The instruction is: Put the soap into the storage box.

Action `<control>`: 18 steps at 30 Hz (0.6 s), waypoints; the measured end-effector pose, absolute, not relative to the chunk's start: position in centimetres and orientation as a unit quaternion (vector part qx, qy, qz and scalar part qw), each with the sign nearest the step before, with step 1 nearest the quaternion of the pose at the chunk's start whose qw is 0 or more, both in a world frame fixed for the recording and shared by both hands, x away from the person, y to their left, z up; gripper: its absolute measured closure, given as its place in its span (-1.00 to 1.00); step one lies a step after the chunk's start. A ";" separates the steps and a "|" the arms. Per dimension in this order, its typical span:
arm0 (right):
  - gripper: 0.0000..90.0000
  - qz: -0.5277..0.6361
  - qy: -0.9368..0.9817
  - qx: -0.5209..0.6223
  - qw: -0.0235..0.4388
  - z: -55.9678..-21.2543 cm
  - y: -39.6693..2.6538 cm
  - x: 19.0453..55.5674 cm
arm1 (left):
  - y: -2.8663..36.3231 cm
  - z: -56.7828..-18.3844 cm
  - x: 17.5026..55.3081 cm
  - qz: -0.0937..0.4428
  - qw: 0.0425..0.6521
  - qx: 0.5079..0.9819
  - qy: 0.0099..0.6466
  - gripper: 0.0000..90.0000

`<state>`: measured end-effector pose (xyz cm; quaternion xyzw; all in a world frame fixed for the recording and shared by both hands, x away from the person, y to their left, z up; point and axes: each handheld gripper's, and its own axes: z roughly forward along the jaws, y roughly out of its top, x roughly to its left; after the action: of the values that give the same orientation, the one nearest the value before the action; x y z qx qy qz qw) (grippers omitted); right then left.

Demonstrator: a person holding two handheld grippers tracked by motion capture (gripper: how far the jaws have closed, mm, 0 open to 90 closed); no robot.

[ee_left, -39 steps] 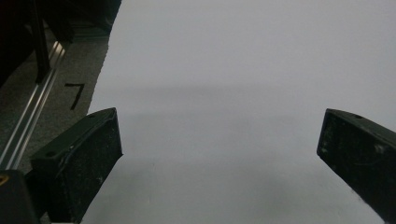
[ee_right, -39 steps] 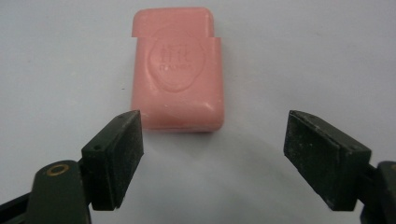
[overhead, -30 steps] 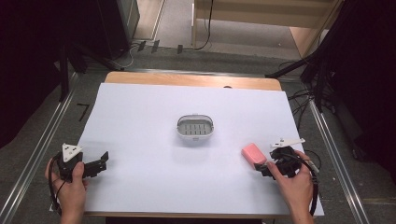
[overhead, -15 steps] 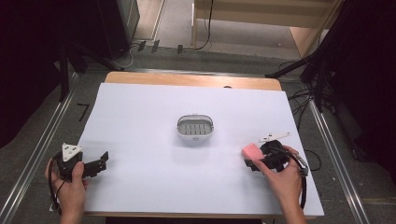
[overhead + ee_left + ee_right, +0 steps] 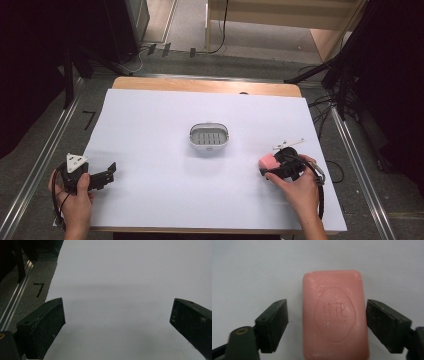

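Our left tongs (image 5: 106,175) rest with jaws wide apart; our right tongs (image 5: 266,166) have just been closing, jaws not yet pressing.

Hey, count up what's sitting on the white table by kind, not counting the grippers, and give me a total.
Pink soap bar: 1, lying flat between the right gripper's jaws
Grey soap dish: 1, mid-table, nothing in it
Total: 2
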<state>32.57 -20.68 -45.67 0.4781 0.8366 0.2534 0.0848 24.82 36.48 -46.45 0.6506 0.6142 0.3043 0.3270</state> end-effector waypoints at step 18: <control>-0.15 0.223 0.839 0.486 0.095 -46.0 -20.4 33.0 | 36.5 -46.4 24.8 0.303 0.326 0.651 0.614 -1.00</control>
<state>32.97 -20.36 -45.98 0.4863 0.8394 0.2234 0.0949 24.83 36.51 -46.44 0.6515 0.6144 0.3028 0.3262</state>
